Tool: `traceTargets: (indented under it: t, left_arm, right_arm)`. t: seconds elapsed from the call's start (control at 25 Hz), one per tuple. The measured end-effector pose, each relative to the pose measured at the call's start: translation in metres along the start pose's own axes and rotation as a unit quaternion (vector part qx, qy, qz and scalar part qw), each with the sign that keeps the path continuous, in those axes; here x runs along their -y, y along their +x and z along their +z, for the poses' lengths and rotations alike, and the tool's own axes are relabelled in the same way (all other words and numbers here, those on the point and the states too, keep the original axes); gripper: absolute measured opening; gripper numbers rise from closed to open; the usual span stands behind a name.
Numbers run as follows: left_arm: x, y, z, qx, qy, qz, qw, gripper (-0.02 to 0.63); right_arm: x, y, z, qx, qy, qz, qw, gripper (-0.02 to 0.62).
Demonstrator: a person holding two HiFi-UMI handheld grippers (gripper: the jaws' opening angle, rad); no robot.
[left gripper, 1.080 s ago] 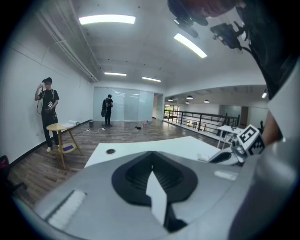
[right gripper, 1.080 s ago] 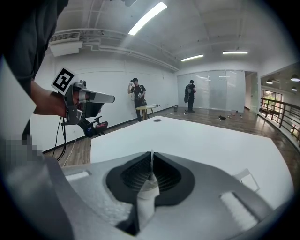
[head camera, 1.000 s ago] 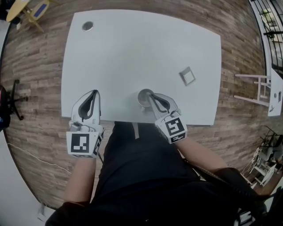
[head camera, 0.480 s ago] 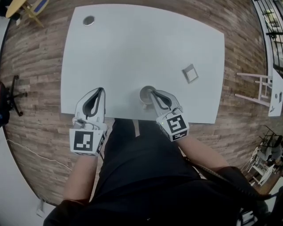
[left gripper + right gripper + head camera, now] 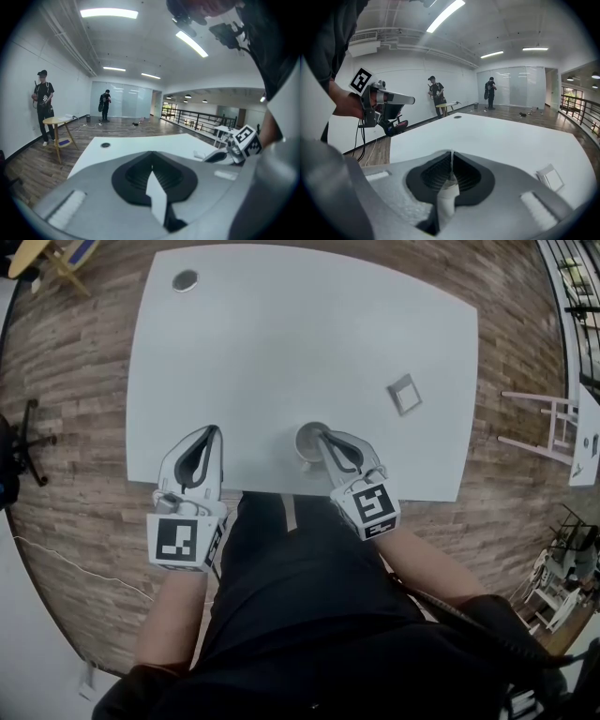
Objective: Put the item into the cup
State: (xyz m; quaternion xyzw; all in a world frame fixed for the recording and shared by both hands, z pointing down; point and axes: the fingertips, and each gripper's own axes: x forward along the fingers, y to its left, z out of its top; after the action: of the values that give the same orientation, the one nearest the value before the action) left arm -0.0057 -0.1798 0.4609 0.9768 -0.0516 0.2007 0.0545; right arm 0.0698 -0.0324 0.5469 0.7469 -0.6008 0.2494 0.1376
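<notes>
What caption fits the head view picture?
Right gripper grips the cup on the table; left gripper shut; item untouched.

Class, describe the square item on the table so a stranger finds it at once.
Start at the white table. Look toward its right side, past the cup at the near edge. The item is a small flat grey-framed square, unlike the round disc at the far-left corner.

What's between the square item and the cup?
Nothing visible. Bare table lies between the item and the cup. The right gripper has its jaws shut on the cup's rim from the near side, off that line.
</notes>
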Motion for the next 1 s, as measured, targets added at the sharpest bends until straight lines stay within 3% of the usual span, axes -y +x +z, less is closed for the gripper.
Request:
traceTargets:
  t: [1.0]
  left_arm:
    - [0.0059, -0.006, -0.0035, -0.003, -0.005, -0.001, 1.0, 0.002]
  right_arm:
    - [0.0, 0.0048, -0.0029, -0.006, 0.001, 0.001, 1.0, 0.018]
